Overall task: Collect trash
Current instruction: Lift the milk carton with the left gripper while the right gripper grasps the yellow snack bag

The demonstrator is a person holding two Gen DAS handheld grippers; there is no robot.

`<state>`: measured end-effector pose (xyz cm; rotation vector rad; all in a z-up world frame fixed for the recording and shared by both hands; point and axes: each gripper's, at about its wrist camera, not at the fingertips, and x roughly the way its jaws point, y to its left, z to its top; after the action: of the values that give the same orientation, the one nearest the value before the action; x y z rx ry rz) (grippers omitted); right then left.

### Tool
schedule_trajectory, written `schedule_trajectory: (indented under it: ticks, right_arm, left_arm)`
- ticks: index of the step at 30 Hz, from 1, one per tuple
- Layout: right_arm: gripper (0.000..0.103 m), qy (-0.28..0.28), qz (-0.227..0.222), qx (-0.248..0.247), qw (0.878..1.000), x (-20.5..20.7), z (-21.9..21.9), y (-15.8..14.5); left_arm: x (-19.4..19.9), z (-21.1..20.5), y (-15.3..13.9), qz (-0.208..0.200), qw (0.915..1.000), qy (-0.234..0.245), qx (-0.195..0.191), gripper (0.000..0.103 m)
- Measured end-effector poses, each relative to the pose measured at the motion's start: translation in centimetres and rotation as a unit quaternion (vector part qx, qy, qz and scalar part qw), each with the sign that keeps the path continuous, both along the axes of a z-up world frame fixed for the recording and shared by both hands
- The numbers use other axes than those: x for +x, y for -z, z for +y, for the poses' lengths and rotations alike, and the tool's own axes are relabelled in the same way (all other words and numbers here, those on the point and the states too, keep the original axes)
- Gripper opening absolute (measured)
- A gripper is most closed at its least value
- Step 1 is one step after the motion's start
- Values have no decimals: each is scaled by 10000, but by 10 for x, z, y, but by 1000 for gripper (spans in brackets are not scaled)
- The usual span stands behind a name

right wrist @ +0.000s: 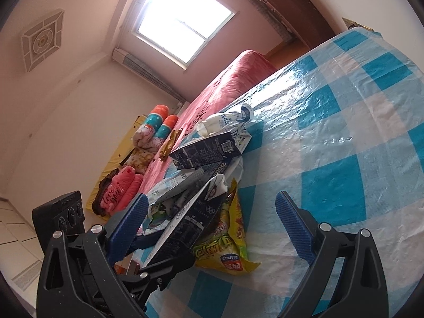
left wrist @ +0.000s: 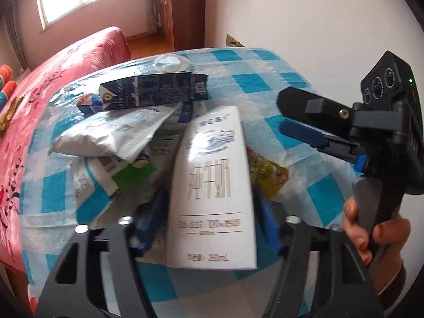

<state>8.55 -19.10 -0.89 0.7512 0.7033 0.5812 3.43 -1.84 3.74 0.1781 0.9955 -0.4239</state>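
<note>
On the blue-checked table (left wrist: 265, 79) lies a heap of trash. It holds a dark carton (left wrist: 153, 92), a white pouch (left wrist: 111, 137), a green-and-white carton (left wrist: 114, 172) and a yellow snack wrapper (left wrist: 267, 175). My left gripper (left wrist: 210, 212) is shut on a white milk carton (left wrist: 212, 185), one blue pad pressed against each side. The right wrist view shows the milk carton (right wrist: 185, 225) tilted above the yellow wrapper (right wrist: 230, 241). My right gripper (right wrist: 212, 197) stands open over the heap's near side, holding nothing.
A small plastic bottle (right wrist: 225, 122) lies at the heap's far end beside the dark carton (right wrist: 206, 151). A red-covered bed (left wrist: 66, 66) borders the table's left edge. A wooden wardrobe (left wrist: 180, 8) stands behind. A person's hand (left wrist: 371, 233) holds the right gripper's handle.
</note>
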Motion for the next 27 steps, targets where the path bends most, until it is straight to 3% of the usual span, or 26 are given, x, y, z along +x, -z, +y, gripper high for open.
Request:
schedule_trajectory:
  ticks: [7, 13, 15, 17, 23, 27]
  right_arm:
    - [95, -134, -10, -156, 9998, 0, 6, -1]
    - [95, -312, -52, -769, 9965, 0, 26, -5]
    - [94, -430, -126, -1054, 9934, -2, 37, -7]
    - [81, -585, -179, -1390, 9884, -5, 49, -8]
    - [77, -778, -321, -2269, 9703, -10, 79, -8]
    - [77, -859, -254, -2451, 9653, -9, 87, -6]
  left_arm:
    - [-17, 11, -3, 56, 9984, -509, -248, 59]
    - [-48, 36, -17, 4, 9952, -951, -241, 59]
    - [-56, 45, -23, -31, 9938, -1082, -249, 58]
    - [-64, 56, -27, -68, 9921, -1226, -247, 58]
    - [-79, 77, -37, -88, 9892, -1418, -349, 55]
    - [-85, 80, -33, -65, 9901, -1321, -463, 55]
